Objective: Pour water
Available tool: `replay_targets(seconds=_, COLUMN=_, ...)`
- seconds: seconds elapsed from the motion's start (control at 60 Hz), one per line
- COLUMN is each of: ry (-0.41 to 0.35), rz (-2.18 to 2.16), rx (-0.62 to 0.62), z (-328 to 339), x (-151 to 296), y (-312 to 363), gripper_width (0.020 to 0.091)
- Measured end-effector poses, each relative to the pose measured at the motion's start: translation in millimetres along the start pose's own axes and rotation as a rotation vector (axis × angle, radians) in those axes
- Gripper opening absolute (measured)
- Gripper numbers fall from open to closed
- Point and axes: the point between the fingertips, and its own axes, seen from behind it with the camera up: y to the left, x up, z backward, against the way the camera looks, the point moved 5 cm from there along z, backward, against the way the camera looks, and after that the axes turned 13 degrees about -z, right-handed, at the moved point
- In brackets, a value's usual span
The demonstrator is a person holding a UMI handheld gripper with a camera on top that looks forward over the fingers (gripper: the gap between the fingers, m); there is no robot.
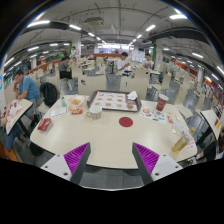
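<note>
Currently one gripper (110, 160) is in view, with two fingers; each finger carries one magenta pad (76, 155). The fingers stand apart, open, and nothing lies between them.

One large pale table (105, 140) spreads ahead of the fingers. Items on the table, counted where they can be made out:
- One red round disc (126, 122), lying flat near the table's middle, just ahead of the fingers and slightly toward the right finger.
- One tray (113, 100) with a patterned surface, beyond the disc at the table's far side.
- One red cup (161, 103), upright, to the right of the tray and beyond the right finger.
- One clear bottle (63, 103), upright, to the left of the tray.
- One red flat packet (44, 124), near the table's left edge, left of the disc.
- One yellowish item (180, 144) near the table's right edge; its kind cannot be told.

The cup is the vessel most clearly tied to the task: it is red, taller than wide, and stands on the table on its own. Whether it holds water cannot be told. It stands well apart from the gripper, not touched by either finger.

One person (27, 88) in a blue top sits at the table's far left side. Further tables and ceiling lights fill the hall behind; their count cannot be told.
</note>
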Motion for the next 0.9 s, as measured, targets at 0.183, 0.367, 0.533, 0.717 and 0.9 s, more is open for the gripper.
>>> replay_targets(seconds=0.183, ry=0.006, rz=-0.042, rx=0.010, z=-1, x=-3, y=-33, gripper_width=0.0855)
replay_targets(seconds=0.367, ry=0.006, rz=-0.089, rx=-0.025, z=-7, x=-18, y=-102, gripper_width=0.0855)
replay_targets(seconds=0.533, ry=-0.024, rz=-0.106, rx=-0.097, z=-20, x=-30, y=-194, gripper_width=0.0856)
replay_targets(seconds=0.717, ry=-0.069, rz=-0.145, rx=-0.142, z=-49, x=-26, y=-291, gripper_width=0.0849)
replay_targets(seconds=0.9, ry=-0.115, rz=-0.166, rx=-0.173, z=-98, x=-7, y=-360, gripper_width=0.0850)
